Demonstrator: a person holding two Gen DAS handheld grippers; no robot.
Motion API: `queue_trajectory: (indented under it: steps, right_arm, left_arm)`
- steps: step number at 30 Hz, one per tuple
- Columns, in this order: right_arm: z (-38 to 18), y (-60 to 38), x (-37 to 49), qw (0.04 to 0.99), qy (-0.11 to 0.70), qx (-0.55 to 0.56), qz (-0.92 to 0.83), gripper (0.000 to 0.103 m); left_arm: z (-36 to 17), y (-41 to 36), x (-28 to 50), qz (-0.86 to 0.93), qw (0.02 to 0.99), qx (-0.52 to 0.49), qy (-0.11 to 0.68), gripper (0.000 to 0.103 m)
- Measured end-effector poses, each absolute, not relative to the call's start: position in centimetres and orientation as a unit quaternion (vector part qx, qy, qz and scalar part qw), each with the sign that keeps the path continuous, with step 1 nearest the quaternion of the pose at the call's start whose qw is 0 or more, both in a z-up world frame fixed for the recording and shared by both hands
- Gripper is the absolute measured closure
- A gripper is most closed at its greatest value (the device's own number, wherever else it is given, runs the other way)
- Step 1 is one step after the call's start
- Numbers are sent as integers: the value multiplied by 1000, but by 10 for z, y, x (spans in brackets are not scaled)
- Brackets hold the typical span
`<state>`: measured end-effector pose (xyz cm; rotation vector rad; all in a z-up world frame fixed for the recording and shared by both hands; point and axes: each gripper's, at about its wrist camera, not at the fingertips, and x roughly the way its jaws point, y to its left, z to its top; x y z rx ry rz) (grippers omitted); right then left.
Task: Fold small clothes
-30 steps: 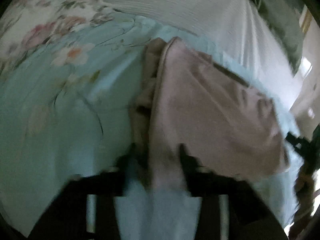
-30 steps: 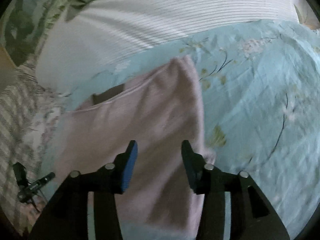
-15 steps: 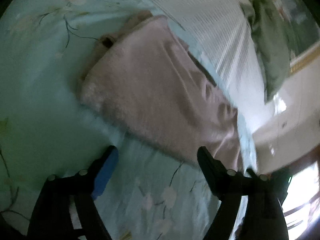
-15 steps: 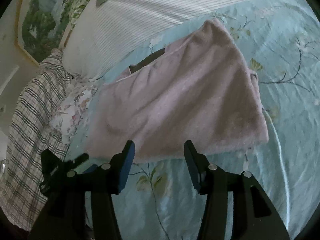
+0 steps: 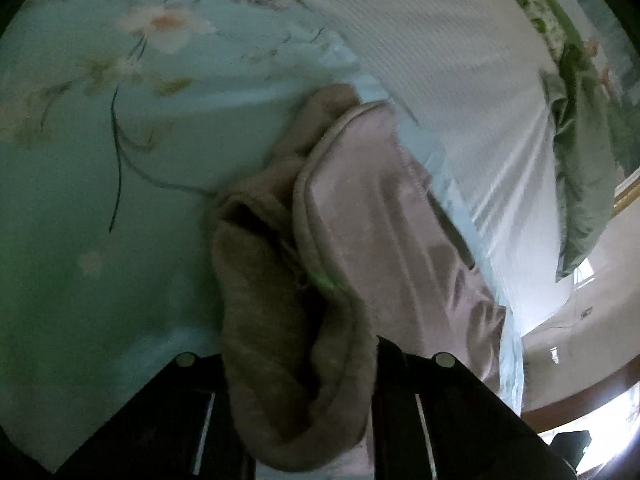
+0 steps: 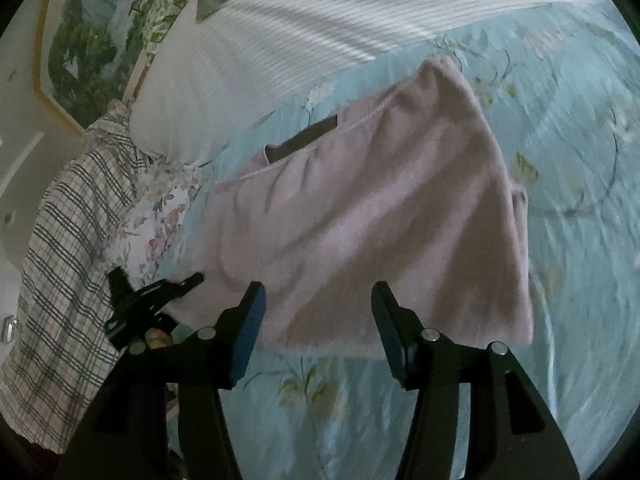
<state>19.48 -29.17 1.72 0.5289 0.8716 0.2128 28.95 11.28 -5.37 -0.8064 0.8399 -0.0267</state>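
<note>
A pale pink knitted garment (image 6: 380, 208) lies folded on the light blue floral bedsheet (image 6: 580, 160). In the left wrist view one end of the garment (image 5: 380, 208) is bunched up between the fingers of my left gripper (image 5: 298, 350). Its jaws are closing on that cloth, which hides the pads. My right gripper (image 6: 318, 292) stands open just short of the garment's near edge, with only bedsheet between its fingers. A black shape that looks like my left gripper (image 6: 148, 304) shows at the garment's left corner in the right wrist view.
A white ribbed blanket (image 6: 300, 32) lies along the far side of the garment. A plaid cloth (image 6: 60, 280) and a floral fabric (image 6: 160, 220) sit at the left. A green pillow (image 5: 580, 168) and a framed picture (image 6: 88, 52) are by the wall.
My left gripper, wide open over the sheet half a second ago, has dropped onto the garment's end and closed on bunched cloth. The right gripper has drawn back slightly and stays open.
</note>
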Motion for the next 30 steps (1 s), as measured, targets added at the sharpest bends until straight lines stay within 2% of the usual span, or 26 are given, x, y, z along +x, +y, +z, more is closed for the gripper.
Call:
queue_trajectory:
  steps: [5, 10, 12, 15, 18, 20, 22, 25, 30]
  right_arm:
    - [29, -314, 221, 870, 399, 268, 110, 47]
    - [32, -328, 255, 859, 414, 272, 130, 47]
    - [28, -328, 268, 850, 426, 276, 138, 46]
    - [15, -324, 288, 830, 450, 291, 155, 36]
    - [6, -312, 302, 819, 468, 287, 167, 34]
    - [2, -300, 312, 812, 476, 283, 184, 30]
    - [0, -287, 324, 803, 485, 282, 204, 22]
    - [-1, -261, 342, 788, 504, 268, 232, 20]
    - [19, -211, 366, 792, 529, 168, 255, 10]
  left_arm:
    - [-5, 62, 287, -64, 879, -286, 376, 95]
    - [28, -30, 290, -140, 907, -157, 364, 95]
    - [24, -66, 291, -147, 912, -100, 369, 95]
    - [7, -107, 292, -134, 913, -20, 384, 94]
    - [-11, -133, 289, -118, 912, 56, 389, 94]
    - [-17, -139, 286, -115, 913, 77, 384, 94]
    - [-18, -138, 287, -119, 913, 73, 383, 94]
    - [-15, -125, 292, -126, 912, 43, 389, 94]
    - [-18, -125, 291, -121, 914, 34, 387, 94]
